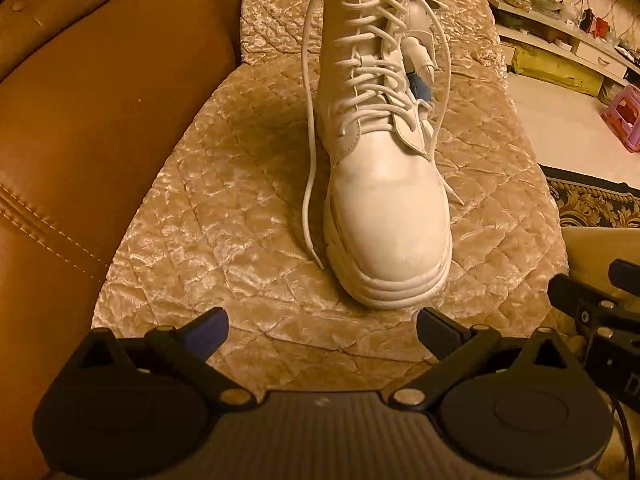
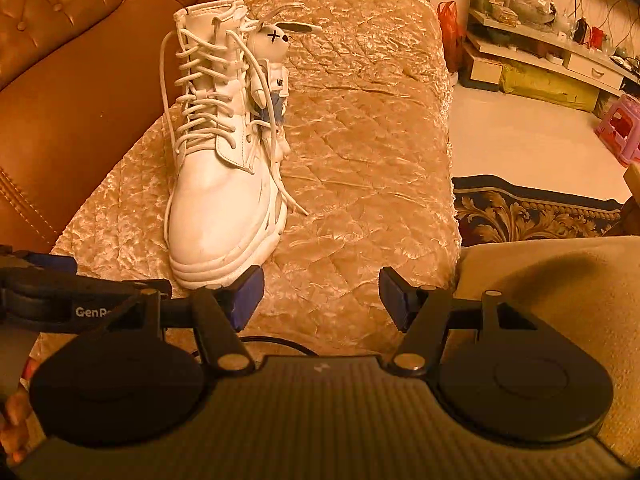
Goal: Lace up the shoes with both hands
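Mounted on the left gripper (image 1: 322, 330), looking steeply down along its spread fingers from close by, with the white boot (image 1: 384, 152) dead ahead at twelve o'clock, toe toward the lens, and the other gripper's black frame cutting in at four o'clock. Mounted on the right gripper (image 2: 322, 298), tilted less steeply and set a little further off, with the same boot (image 2: 224, 148) pushed over to eleven o'clock and the floor rug (image 2: 532, 210) at two o'clock. Shared by both: the boot, the quilted cover (image 1: 248, 208) beneath it, the tan leather sofa (image 1: 100, 112) at nine to ten o'clock, and the cluttered shelf (image 2: 552, 46) at one to two o'clock.
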